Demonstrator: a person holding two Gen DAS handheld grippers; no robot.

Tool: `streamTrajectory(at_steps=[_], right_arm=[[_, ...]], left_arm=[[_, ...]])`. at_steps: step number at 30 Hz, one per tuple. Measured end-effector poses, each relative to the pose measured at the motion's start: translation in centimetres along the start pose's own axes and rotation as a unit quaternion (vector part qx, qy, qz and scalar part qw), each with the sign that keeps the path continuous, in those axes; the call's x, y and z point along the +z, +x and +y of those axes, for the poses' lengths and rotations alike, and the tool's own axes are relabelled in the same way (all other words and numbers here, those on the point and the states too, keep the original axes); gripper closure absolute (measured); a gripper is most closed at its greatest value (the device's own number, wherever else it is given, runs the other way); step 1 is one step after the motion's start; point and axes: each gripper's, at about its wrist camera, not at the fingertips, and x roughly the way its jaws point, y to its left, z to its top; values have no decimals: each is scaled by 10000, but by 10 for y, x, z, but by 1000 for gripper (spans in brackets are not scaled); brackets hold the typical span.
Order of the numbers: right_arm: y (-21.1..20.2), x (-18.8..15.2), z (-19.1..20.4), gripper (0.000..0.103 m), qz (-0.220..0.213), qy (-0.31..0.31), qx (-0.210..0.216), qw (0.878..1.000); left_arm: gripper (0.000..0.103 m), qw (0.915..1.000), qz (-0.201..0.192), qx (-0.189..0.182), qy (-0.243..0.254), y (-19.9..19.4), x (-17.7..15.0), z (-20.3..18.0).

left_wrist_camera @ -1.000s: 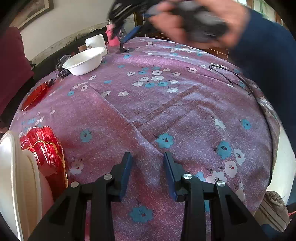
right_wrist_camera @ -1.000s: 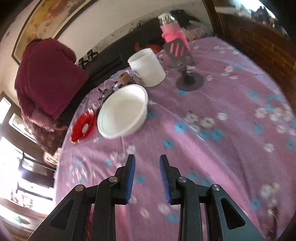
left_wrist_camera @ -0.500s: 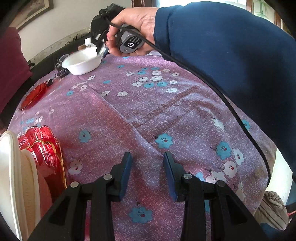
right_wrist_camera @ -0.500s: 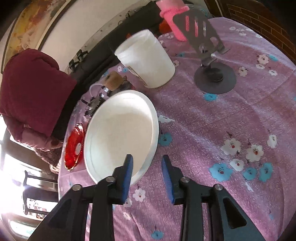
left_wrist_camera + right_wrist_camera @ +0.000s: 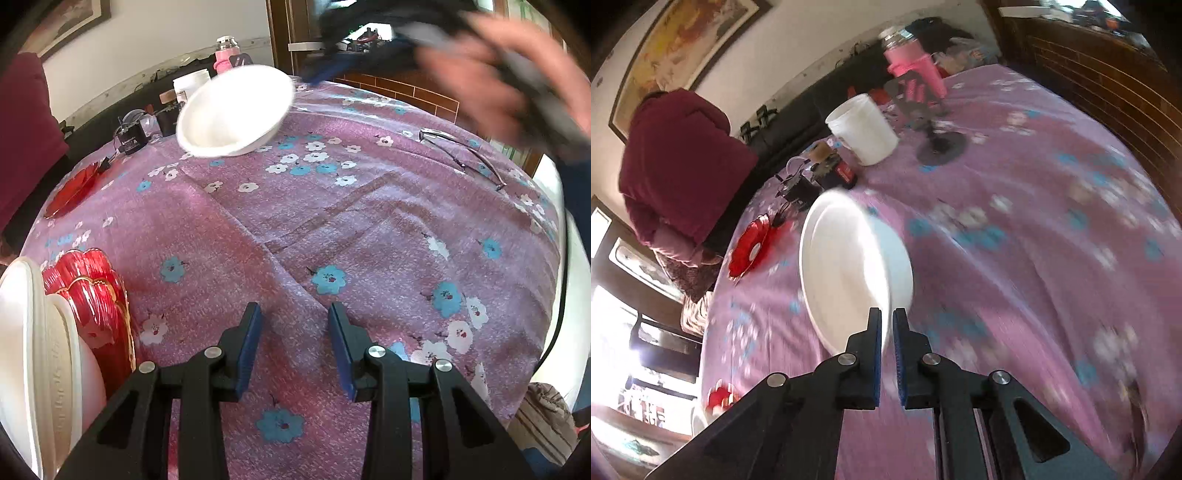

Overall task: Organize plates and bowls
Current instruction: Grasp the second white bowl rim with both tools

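Left wrist view: the left gripper (image 5: 293, 328) hung over the purple flowered tablecloth (image 5: 369, 229) with its jaws spread and nothing between them. White and red plates (image 5: 88, 306) stood on edge at its left. The white bowl (image 5: 234, 110) was tilted up off the cloth at the far side.

Right wrist view: the right gripper (image 5: 887, 326) was clamped on that bowl's rim (image 5: 849, 266), bowl tipped sideways. A red plate (image 5: 750, 247) lay further left.
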Motion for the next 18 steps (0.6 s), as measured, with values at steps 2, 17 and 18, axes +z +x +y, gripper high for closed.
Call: streamTrajectory(at_steps=[2,17,18], right_arm=[[-24,-24,-11,96,-78,15,21,10000],[-26,5,-23,55,-349,123,260,9990],[-19,14,-26,54,-375,141,228,9989]], left_arm=[[67,10000,-1,-41,-26,-1,0,-1],[67,9878,5,-107,-1552,-35,99,42],[67,9841,-1,-22,-1778,-33,109,50]])
